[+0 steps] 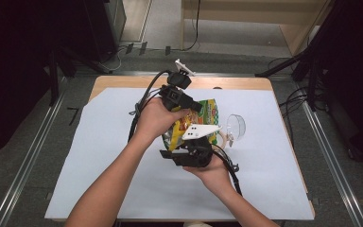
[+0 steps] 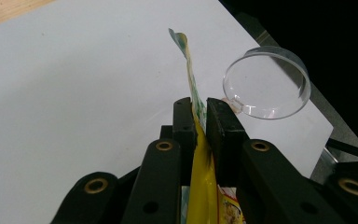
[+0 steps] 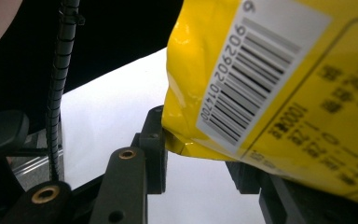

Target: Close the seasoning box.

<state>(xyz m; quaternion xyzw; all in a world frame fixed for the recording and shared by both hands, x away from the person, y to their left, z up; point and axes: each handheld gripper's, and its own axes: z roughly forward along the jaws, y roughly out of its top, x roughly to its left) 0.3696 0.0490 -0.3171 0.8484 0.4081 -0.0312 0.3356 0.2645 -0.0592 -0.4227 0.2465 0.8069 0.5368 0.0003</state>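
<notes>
A wooden table [image 1: 108, 82] is seen in the middle of the high view, and most of it is covered by a big white sheet [image 1: 104, 156]. Above the sheet, near the middle of the frame, a yellow and green snack bag [image 1: 211, 113] is held up between two hands.

The left gripper [image 1: 196, 107] is seen just above the middle of the high view. In the left gripper view, its jaws are squeezed narrow on the thin top edge of the bag [image 2: 196, 100], at the middle of the frame.

The right gripper [image 1: 189, 153] is placed just below the bag. In the right gripper view, the yellow barcode end of the bag [image 3: 261, 84] is seen in the upper right, between jaws that are partly apart. The left pad is touched by the bag, but it cannot be told if the bag is pinched tight there.

A clear plastic cup [image 1: 236, 125] is laid on its side, just right of the bag.

If the bag is pulled too hard, it could be ripped wide and the snacks spilled. The slippery bag could also be dropped, and the cup could be knocked and rolled away.
</notes>
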